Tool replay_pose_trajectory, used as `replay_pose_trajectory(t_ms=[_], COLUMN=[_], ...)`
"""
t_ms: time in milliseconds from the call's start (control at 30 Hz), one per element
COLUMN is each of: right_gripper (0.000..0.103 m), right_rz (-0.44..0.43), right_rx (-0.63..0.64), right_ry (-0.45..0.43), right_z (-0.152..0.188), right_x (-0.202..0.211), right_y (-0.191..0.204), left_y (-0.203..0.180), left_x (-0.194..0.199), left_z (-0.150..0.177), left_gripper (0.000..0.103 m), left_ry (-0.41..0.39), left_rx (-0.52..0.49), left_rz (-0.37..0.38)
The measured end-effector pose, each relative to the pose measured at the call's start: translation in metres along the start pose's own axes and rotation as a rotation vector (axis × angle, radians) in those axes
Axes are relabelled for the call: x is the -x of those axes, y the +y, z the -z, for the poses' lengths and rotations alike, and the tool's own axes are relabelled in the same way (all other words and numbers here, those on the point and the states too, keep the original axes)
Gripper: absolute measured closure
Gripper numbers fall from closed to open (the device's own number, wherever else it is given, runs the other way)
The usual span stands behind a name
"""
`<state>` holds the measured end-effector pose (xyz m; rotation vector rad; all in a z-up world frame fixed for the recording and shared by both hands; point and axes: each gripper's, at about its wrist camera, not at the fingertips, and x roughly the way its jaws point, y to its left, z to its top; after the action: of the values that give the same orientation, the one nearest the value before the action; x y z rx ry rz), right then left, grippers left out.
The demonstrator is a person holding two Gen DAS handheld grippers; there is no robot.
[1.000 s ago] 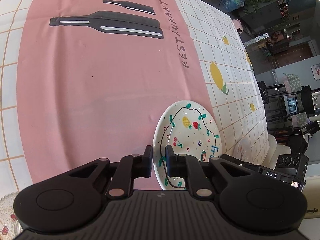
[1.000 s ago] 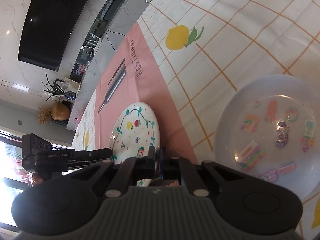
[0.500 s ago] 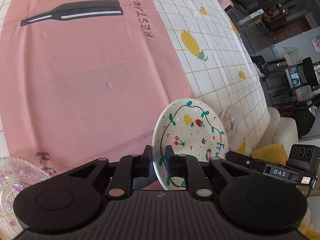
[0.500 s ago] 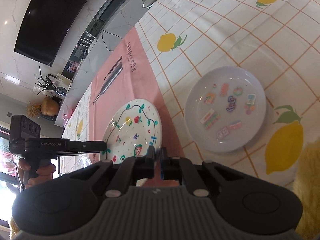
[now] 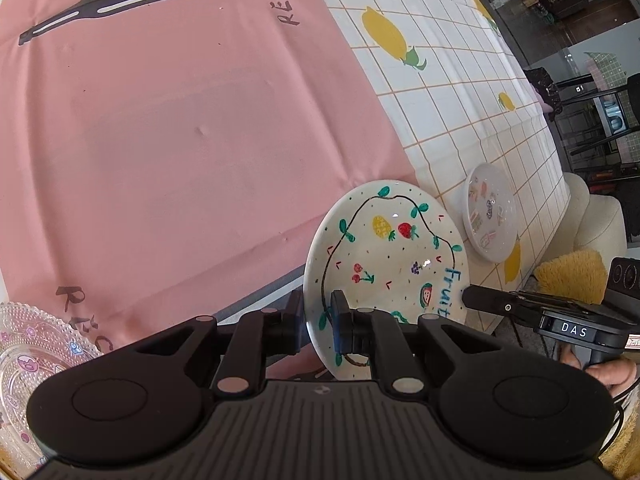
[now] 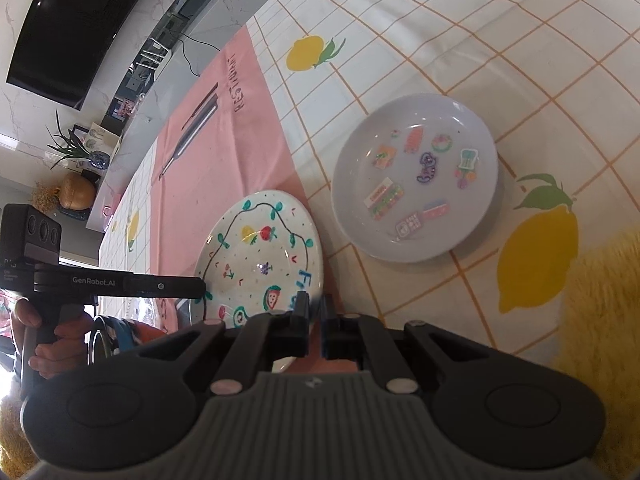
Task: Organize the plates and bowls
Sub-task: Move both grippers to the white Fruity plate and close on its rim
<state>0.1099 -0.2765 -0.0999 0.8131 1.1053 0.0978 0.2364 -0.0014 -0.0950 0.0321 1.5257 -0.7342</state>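
Fruit plate (image 5: 384, 256) clamped at opposite rims by left gripper (image 5: 316, 316) and right gripper (image 6: 315, 312), lifted; sticker plate (image 6: 416, 176) lies just right, nearer right gripper.

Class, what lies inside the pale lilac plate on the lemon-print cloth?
Inside the pale lilac round plate lie small colourful stickers, about ten. No food shows. The cloth beneath it is covered.

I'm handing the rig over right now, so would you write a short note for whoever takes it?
Left gripper: shut on the fruit plate, at its rim.
Right gripper: shut on the opposite rim of the same plate, which is held tilted, near the table's edge.
Grey sticker plate sits on the lemon tablecloth, beside it.
Clear glass plate lies at the left.
Done: nothing stacked.
Left: set the fruit plate down, perhaps with the others.
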Motion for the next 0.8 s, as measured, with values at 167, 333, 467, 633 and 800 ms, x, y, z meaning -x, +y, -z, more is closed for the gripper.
replay_pose_trajectory(t_ms=[167,333,467,633,800], right_gripper=[0.1,0.097,0.088,0.044,0.032], right_rz=[0.023,0.028,0.052,0.094,0.077], right_rx=[0.033,0.044,0.089,0.138,0.166], right_ry=[0.011,0.015,0.027,-0.038,-0.075], right_z=[0.002,0.001,0.002,0.005,0.006], right_x=[-0.004,-0.005,-0.008,0.001,0.009], right_y=[0.003,0.005,0.015,0.024,0.028], left_y=[0.0,-0.01,-0.019,-0.023,-0.028], left_x=[-0.001,-0.002,0.004,0.024,0.069], left_z=[0.0,0.001,0.008,0.02,0.041], left_gripper=[0.088,0.081,0.054,0.034,0.031], left_ry=[0.007,-0.002,-0.09,-0.211,-0.392], left_rx=[0.01,-0.042,-0.082,-0.085,-0.044], left_rz=[-0.015,-0.054,-0.112,-0.216,-0.25])
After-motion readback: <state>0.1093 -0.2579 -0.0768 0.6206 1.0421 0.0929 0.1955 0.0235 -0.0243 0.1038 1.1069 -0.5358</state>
